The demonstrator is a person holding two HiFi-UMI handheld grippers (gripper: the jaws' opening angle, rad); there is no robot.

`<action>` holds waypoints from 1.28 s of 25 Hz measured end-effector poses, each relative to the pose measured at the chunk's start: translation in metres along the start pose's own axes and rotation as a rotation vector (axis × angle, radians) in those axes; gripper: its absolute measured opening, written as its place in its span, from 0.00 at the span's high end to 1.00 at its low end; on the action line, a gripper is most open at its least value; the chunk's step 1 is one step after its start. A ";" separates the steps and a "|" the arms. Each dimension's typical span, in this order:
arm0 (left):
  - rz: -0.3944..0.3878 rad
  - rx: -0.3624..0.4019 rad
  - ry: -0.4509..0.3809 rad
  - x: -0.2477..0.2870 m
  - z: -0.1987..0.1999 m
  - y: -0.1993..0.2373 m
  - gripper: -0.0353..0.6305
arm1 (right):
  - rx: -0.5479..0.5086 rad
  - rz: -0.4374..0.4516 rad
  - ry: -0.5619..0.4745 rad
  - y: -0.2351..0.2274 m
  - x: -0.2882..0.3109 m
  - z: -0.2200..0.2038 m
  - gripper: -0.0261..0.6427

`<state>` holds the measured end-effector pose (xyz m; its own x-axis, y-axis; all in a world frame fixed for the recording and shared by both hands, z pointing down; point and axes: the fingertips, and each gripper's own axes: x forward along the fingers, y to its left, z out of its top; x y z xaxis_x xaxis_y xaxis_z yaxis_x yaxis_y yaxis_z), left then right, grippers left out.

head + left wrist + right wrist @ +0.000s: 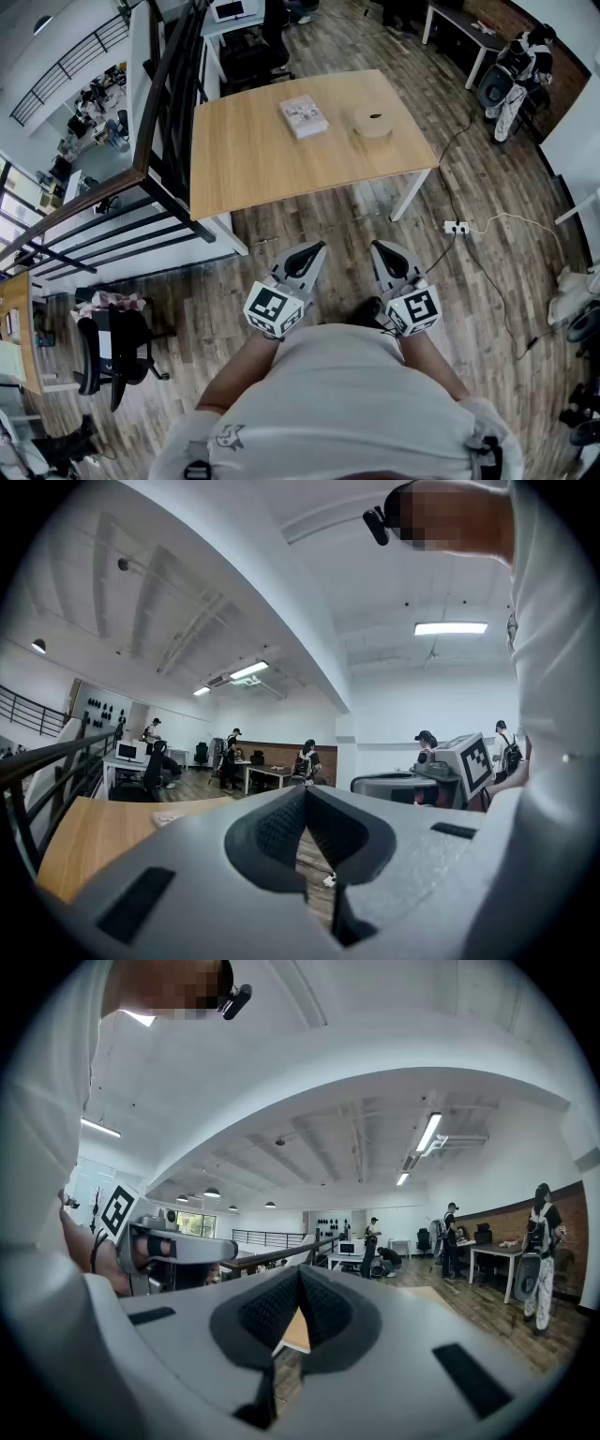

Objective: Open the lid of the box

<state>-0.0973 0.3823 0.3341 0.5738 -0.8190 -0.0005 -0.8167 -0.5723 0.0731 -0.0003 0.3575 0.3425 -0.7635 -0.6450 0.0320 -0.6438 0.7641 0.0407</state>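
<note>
Flat pale box [303, 115] lies lid-down on table [244, 159]; left gripper [317, 248], right gripper [378, 247] jaws closed, empty.

An open-plan office. A brown wood-plank floor [319, 230] runs throughout, under a white ceiling hung with long fluorescent strip lights [427, 1132]. A light wooden table with white legs [253, 150] stands beside a black metal railing [94, 220], which seems to edge an upper level over more desks below, though that area is small and distorted. A black wheeled office chair [112, 352] sits nearby, and a white power strip with a trailing cable [456, 227] lies on the floor. Further off, people [308, 759] stand around a white desk carrying a computer monitor [349, 1251], along a red-brown brick wall [572, 1204].
</note>
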 end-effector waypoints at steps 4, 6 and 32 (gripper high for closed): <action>0.002 0.003 -0.002 -0.001 -0.002 0.004 0.94 | -0.006 -0.001 -0.003 0.001 0.004 -0.001 0.95; 0.004 0.005 -0.001 0.001 -0.002 0.006 0.94 | -0.005 -0.004 -0.003 -0.001 0.005 -0.002 0.95; -0.129 -0.009 0.085 0.113 -0.043 -0.008 0.62 | 0.057 -0.023 0.047 -0.106 0.008 -0.039 0.69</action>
<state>-0.0236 0.2957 0.3760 0.6770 -0.7323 0.0735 -0.7359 -0.6715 0.0872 0.0638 0.2712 0.3773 -0.7464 -0.6609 0.0782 -0.6637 0.7479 -0.0149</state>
